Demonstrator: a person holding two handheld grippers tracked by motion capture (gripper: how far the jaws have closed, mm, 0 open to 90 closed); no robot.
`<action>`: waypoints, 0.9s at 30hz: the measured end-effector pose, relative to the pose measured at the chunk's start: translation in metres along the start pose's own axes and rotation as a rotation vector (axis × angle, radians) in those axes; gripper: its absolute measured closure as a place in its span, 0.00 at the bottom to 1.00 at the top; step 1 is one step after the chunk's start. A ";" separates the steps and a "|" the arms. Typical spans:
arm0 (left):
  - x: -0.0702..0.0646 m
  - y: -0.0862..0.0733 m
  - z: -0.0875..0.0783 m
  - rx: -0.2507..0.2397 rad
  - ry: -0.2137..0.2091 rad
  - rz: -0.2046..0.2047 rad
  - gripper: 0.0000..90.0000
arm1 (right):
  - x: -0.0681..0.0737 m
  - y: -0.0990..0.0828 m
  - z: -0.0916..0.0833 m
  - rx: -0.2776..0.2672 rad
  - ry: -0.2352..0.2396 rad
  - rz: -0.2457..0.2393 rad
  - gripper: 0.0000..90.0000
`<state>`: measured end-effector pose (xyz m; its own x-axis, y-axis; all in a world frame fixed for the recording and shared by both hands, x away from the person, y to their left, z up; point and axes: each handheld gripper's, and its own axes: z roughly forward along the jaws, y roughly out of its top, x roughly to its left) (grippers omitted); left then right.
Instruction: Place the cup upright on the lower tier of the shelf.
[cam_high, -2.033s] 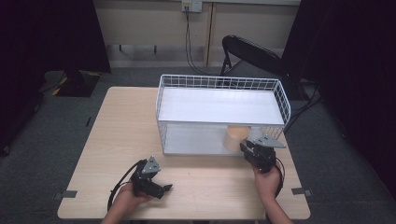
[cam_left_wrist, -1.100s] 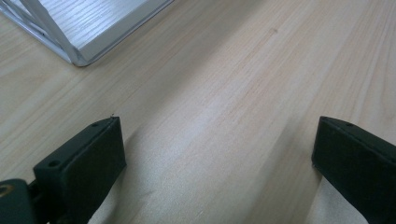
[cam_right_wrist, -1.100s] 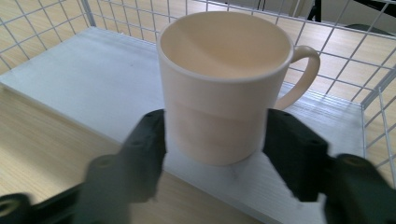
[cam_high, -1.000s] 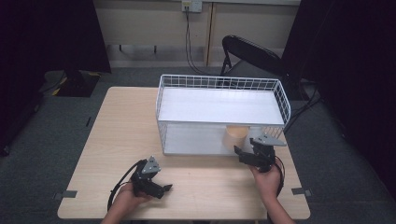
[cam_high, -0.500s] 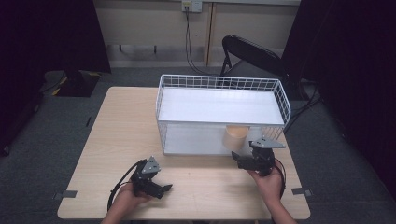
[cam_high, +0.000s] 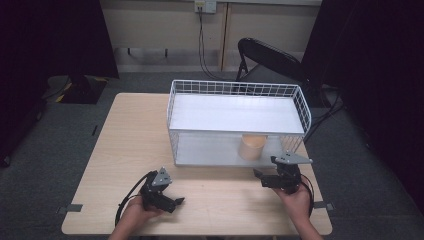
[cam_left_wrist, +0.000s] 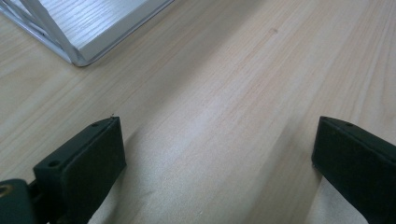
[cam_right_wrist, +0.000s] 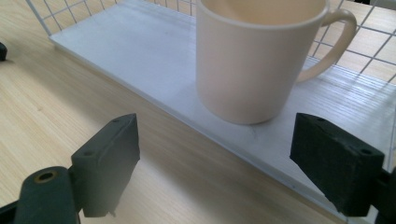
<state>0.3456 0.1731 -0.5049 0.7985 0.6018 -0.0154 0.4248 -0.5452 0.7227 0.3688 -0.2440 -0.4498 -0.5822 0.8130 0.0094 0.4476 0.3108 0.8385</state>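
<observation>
Light wood-grain rectangular tabletop carries everything in the high view. White wire-mesh two-level shelf rack stands on the far half of the table, toward its right side; upper level is a white board, lower level a white board resting on the tabletop.

Cream ceramic mug with a loop handle stands upright on the lower board, near the rack's right end and close to the front edge. In the right gripper view the mug sits just beyond the jaws, handle pointing to the right of that view, wire mesh behind it.

Right black two-jaw hand-held gripper is on the near right of the table, just in front of the rack and the mug, pointing left across the table in the high view. Its jaws have just been opening and now stand wide; nothing lies between them, mug apart from both pads.

Left black two-jaw hand-held gripper rests low over the near left of the table, well apart from the mug. Jaws wide, bare wood between them; a corner of the rack's lower board shows at upper left.
</observation>
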 end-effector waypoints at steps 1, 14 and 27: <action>0.000 0.000 0.000 -0.001 0.000 -0.001 0.02 | -0.001 -0.001 -0.001 0.000 0.001 -0.003 0.17; 0.000 0.000 0.000 0.000 0.000 -0.001 0.02 | -0.006 -0.012 -0.012 0.008 0.029 -0.046 0.17; 0.000 0.000 0.000 0.001 0.000 0.001 0.02 | -0.012 -0.021 -0.020 0.018 0.041 -0.073 0.17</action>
<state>0.3456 0.1732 -0.5049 0.7990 0.6011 -0.0144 0.4242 -0.5466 0.7220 0.3524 -0.2705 -0.4566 -0.6412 0.7669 -0.0284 0.4150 0.3776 0.8277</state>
